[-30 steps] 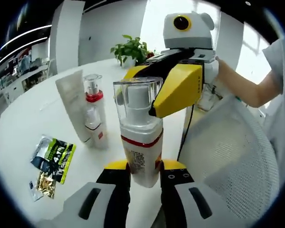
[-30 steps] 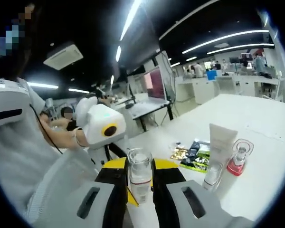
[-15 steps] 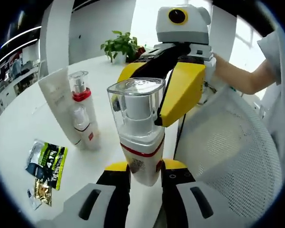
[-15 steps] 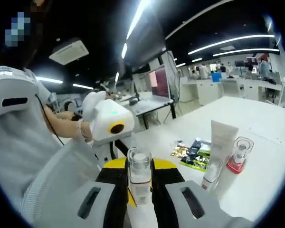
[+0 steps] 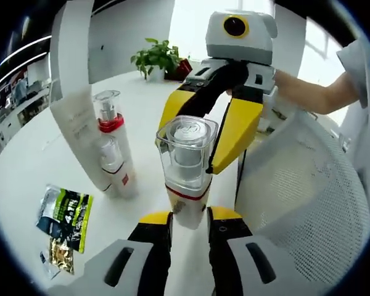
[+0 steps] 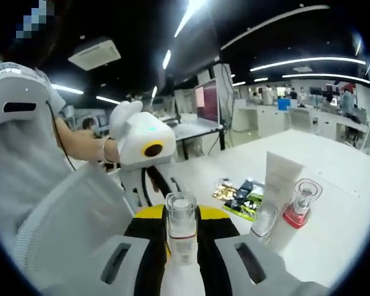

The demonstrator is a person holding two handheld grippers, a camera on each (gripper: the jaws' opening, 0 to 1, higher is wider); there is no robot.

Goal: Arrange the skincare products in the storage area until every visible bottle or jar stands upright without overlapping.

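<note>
A white pump bottle with a red band and a clear square cap stands between the jaws of my left gripper, which is shut on its base. My right gripper reaches in from behind, its yellow jaws flanking the cap. In the right gripper view the same bottle is clamped in my right gripper, with the left gripper's white body behind it. A white tube, a red-collared pump bottle and a small clear bottle stand upright together on the table.
Foil sachets lie flat on the round white table, near its edge. A white mesh chair back stands to the right, a potted plant at the far side. A person's arm holds the right gripper.
The left view now looks down onto the bottle's cap, and the bottle sits lower in it. Both grippers have kept their hold. The standing group has not moved.
</note>
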